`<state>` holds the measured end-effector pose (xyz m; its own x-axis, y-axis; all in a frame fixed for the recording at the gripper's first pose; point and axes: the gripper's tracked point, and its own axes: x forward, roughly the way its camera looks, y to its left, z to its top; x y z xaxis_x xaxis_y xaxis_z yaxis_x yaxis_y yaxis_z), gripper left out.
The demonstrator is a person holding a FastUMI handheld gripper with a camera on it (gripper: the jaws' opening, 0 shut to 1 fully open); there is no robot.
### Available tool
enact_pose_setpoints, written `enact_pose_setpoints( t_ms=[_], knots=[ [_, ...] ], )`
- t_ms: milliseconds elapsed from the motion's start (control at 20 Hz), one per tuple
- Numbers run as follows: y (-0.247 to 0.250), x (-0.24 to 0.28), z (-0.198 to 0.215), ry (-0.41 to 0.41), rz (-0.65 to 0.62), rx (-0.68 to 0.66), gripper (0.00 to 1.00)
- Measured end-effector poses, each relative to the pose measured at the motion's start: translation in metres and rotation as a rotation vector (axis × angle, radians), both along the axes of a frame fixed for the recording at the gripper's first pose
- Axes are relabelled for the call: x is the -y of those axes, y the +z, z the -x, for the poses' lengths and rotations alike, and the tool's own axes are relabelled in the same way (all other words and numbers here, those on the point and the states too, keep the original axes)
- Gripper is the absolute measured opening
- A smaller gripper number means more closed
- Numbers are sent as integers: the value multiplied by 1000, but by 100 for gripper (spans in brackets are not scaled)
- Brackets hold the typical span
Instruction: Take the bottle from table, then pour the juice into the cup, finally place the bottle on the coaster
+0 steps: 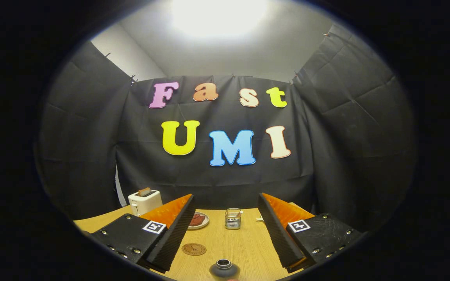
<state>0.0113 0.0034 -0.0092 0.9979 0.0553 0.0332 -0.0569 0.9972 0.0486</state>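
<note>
Fingers spread wide, nothing held between them, tips pointing out over a light wooden table (pixel 244 246). Gripper (pixel 227 205) poised above the near edge of that table, one finger at ten o'clock and the other at two o'clock from the gap's centre.

Small dark round-shouldered bottle (pixel 224 269) with a dark cap, standing upright at six o'clock, in the gap between the finger bases and nearer than the tips. Long axis vertical, seen almost from above, so mostly cap and shoulder on show. Not touched by either finger. Judged from this: bottle not yet taken, and the coming move a drop down and back toward six o'clock to bring the fingers level with the bottle's body before closing.

Flat round brown coaster (pixel 194 249) with a stamped mark, lying on the table at eleven o'clock from the bottle, just beside the left finger's inner face.

Clear glass cup (pixel 233 218), straight-sided, standing at twelve o'clock beyond the fingertips, in line with the bottle down the middle of the gap. Contents too small to tell.

Small white plate (pixel 198 221) with something reddish-brown on it at eleven o'clock from the cup, partly hidden behind the left fingertip. White toaster (pixel 144 201) with a slice of bread in its slot farther off at ten o'clock, against the wall.

Nothing standing between bottle and fingers.
</note>
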Motion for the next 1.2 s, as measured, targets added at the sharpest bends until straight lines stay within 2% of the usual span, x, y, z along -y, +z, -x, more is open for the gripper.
enact_pose_setpoints(
  t_ms=[450, 1000, 1200],
  knots=[
    [-20, -6, 3, 34, 1, 6, 98],
    [-83, -10, 0, 87, -59, -71, 98],
    [-107, -6, -3, 79, -47, -99, 98]
  ],
)
